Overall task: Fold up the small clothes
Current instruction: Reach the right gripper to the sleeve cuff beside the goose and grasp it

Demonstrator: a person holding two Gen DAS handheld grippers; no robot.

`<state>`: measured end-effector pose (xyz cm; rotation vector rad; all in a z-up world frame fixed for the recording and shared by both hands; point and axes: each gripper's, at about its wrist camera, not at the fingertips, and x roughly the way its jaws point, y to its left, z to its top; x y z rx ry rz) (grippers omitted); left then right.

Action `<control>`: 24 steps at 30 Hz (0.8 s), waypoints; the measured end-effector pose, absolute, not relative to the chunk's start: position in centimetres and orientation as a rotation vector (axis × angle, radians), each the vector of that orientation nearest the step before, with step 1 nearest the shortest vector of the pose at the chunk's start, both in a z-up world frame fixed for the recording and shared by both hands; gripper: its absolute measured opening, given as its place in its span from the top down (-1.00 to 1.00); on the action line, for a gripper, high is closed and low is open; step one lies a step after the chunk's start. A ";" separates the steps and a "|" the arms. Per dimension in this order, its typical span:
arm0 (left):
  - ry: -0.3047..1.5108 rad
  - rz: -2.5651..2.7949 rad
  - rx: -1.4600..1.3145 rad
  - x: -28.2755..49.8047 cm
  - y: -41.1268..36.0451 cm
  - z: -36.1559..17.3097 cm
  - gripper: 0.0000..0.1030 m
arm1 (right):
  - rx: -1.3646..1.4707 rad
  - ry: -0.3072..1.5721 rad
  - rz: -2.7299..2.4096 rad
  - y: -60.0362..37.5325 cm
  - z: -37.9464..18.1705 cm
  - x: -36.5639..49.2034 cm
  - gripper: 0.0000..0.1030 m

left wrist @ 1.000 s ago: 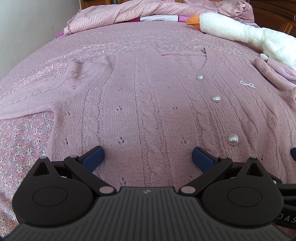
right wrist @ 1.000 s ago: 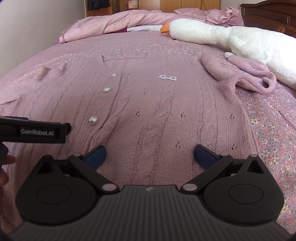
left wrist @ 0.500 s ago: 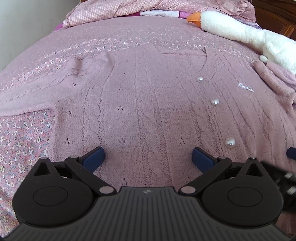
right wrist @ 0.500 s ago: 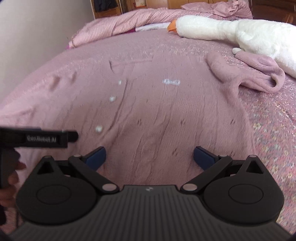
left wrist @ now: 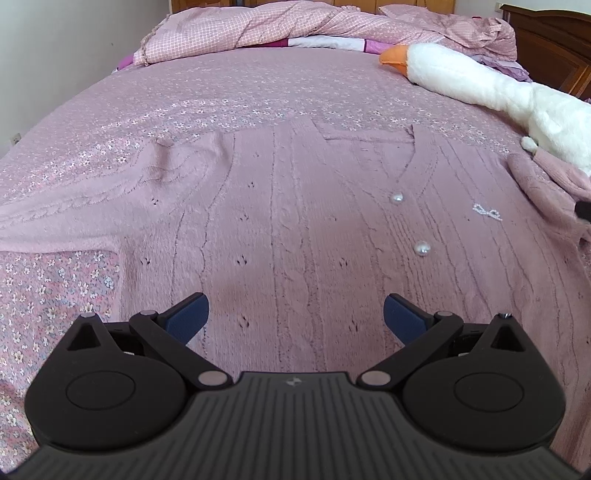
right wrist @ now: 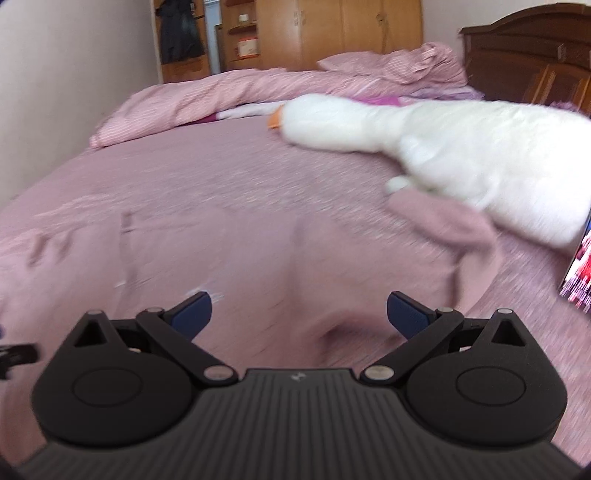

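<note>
Where the pink cable-knit cardigan (left wrist: 295, 221) lies front-up across the bed (left wrist: 258, 92), the floral pink bedspread shows around it on the near left and beyond its collar. One sleeve (left wrist: 74, 210) stretches flat to the left edge of the left wrist view; the other sleeve (left wrist: 543, 184) is bunched at the right, touching the white plush goose (left wrist: 480, 85). Pearl buttons (left wrist: 422, 248) run down the placket, and a small bead bow (left wrist: 487, 212) sits just right of them. A rumpled pink checked quilt (left wrist: 295, 26) is heaped along the far end of the bed, with a pale wall to the left and a dark wooden headboard (left wrist: 546, 44) at the far right.

The left gripper (left wrist: 295, 315) hovers over the cardigan's lower body, its blue-padded fingers (left wrist: 186, 315) spread wide with nothing between them. The right gripper (right wrist: 298, 317) is likewise spread wide and empty, above the cardigan's right side; its view is heavily motion-blurred. Beyond the bed that view shows light wooden wardrobes (right wrist: 332, 33) and a dark garment (right wrist: 181, 33) hanging by a doorway.
</note>
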<state>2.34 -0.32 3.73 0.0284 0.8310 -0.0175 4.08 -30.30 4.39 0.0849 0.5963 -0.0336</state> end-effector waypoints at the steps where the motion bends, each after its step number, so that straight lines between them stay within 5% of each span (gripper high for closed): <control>1: 0.833 -0.011 0.033 2.5 -0.4 3.5 -1.00 | 0.076 0.592 -0.053 -31.1 4.2 4.8 -1.00; 20: 0.902 0.012 0.073 4.9 -1.3 0.6 -1.00 | -0.094 0.611 -0.301 -40.6 -0.3 17.0 -0.99; 24: 0.900 0.009 0.079 4.9 -1.4 0.6 -1.00 | -0.053 0.646 -0.305 -41.8 -1.6 18.4 -0.76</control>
